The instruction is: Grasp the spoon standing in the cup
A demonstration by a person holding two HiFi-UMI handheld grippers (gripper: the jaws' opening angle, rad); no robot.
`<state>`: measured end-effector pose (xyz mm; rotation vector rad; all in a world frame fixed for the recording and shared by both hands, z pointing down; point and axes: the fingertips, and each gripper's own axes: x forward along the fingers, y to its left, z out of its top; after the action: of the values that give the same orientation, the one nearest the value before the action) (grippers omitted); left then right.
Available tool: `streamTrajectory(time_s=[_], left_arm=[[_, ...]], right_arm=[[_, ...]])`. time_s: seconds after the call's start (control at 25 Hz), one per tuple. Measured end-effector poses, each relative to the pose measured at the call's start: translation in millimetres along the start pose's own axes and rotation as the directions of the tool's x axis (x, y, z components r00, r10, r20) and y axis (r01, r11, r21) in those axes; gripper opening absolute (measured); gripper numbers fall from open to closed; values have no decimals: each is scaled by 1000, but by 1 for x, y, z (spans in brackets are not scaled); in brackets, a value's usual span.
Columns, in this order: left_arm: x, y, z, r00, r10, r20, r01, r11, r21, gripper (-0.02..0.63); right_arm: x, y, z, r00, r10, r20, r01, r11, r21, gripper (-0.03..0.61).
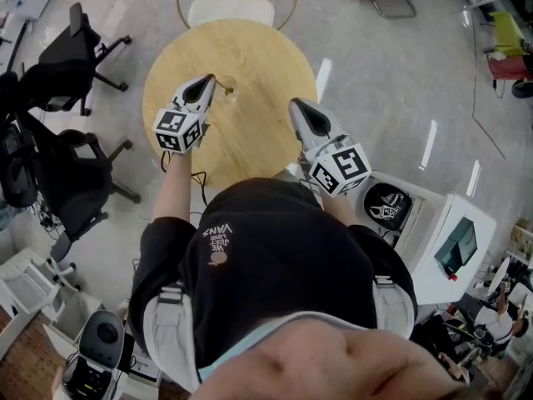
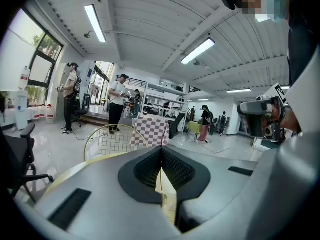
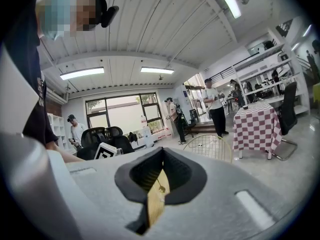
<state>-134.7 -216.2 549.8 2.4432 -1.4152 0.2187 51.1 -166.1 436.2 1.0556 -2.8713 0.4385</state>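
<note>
Two grippers over one round table (image 1: 250, 144). My left gripper (image 1: 207, 82) and right gripper (image 1: 296, 105) both have jaws closed together, empty. One cup (image 1: 226, 87), one spoon (image 2: 160, 181), a thin line standing near upright.

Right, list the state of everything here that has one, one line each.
Cup: upright on the table, not held.
Spoon: standing in the cup, not grasped.
Left hand-held gripper: shut, empty, tip near the cup.
Right hand-held gripper: shut, empty, over the table.
Chair: unoccupied, at the table's far edge.
</note>
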Motion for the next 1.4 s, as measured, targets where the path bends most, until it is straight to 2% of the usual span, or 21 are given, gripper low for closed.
streamTrajectory(time_s=[1.4], left_arm=[[-40,-22,51,991,-1,131,-9,998,70,12]], right_arm=[[-19,26,3,1000,7,29,-6,1000,-11,-2]])
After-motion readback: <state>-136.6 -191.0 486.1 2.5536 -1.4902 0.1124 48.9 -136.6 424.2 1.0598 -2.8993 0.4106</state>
